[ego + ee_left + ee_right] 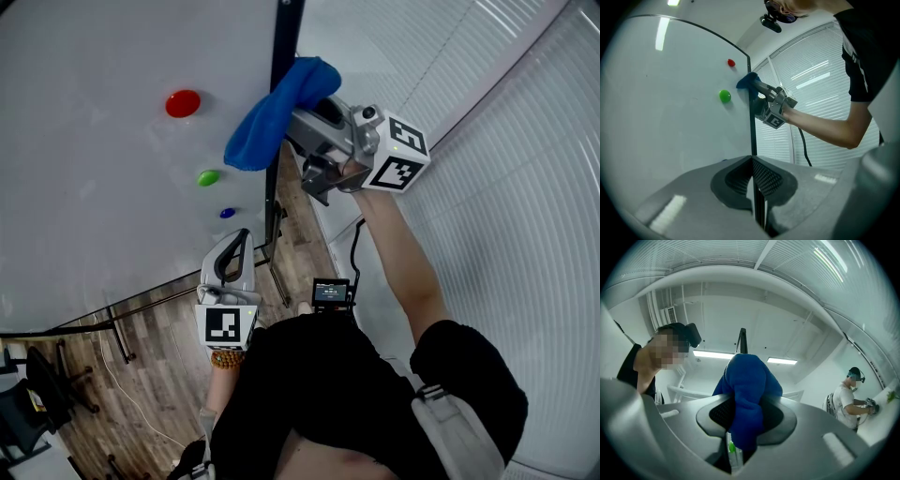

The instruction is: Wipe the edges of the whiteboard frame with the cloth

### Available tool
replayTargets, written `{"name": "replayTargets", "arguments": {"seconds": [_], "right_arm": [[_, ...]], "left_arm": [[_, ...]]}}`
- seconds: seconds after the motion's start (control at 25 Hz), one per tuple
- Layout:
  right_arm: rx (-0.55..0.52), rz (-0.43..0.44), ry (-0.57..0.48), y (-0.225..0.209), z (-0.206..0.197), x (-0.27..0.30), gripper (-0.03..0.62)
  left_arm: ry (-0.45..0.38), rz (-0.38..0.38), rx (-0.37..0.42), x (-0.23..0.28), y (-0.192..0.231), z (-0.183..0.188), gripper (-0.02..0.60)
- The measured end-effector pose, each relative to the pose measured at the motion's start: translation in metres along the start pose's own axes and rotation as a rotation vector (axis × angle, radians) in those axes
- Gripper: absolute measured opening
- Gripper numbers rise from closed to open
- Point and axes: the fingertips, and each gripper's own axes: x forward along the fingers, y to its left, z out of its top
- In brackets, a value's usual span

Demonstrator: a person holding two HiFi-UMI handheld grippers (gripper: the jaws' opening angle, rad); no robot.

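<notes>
Cloth [277, 108], blue and bunched, draped over the dark upright edge of the whiteboard frame [281, 37] right at the tips of the right gripper [307, 120], most of the fabric spilling past the jaws onto the board side. Likely trouble from here: only a fold clamped, so a firm stroke along the edge liable to drag the cloth out of the grip. Loose tail hanging toward the green magnet [208, 177] below and to that gripper's left, apt to catch it and knock it off the whiteboard [94, 206]. Too shallow an angle, and hard jaw rather than fabric scraping the frame. No steadying hold on the board either, judging by the left gripper [232, 255] hanging well below the right one, beside the frame's lower part, contact unclear. Right gripper pinched tight on the cloth, pads buried in the blue fold. Left gripper pressed together at the tips, nothing caught between, frame edge lined up straight ahead of them.
</notes>
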Motion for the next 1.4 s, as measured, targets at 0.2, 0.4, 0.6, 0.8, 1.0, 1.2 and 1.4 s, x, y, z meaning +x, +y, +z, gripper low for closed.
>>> {"name": "replayTargets", "arguments": {"seconds": [0.2, 0.4, 0.6, 0.8, 1.0, 1.2, 1.4], "right_arm": [[-0.005, -0.014, 0.002, -0.002, -0.005, -0.002, 0.144], [-0.005, -0.023, 0.011, -0.004, -0.012, -0.006, 0.146], [-0.004, -0.026, 0.028, -0.004, -0.019, -0.008, 0.147], [-0.004, -0.023, 0.031, -0.003, -0.022, -0.009, 0.147], [0.000, -0.021, 0.036, -0.004, -0.029, -0.012, 0.147], [0.000, -0.023, 0.041, -0.003, -0.032, -0.014, 0.148], [0.000, -0.033, 0.048, -0.003, -0.036, -0.017, 0.150]], "left_arm": [[-0.006, -0.007, -0.007, 0.002, -0.001, 0.006, 0.000], [-0.003, -0.008, -0.001, 0.002, -0.002, 0.005, 0.000], [0.005, -0.013, -0.007, 0.004, -0.003, 0.004, 0.000], [0.005, -0.013, -0.007, 0.004, -0.004, 0.005, 0.000], [0.011, -0.006, -0.007, 0.004, -0.002, 0.002, 0.000], [0.018, -0.002, -0.003, 0.003, -0.002, 0.001, 0.000], [0.023, -0.004, -0.013, 0.004, -0.004, 0.003, 0.000]]}}
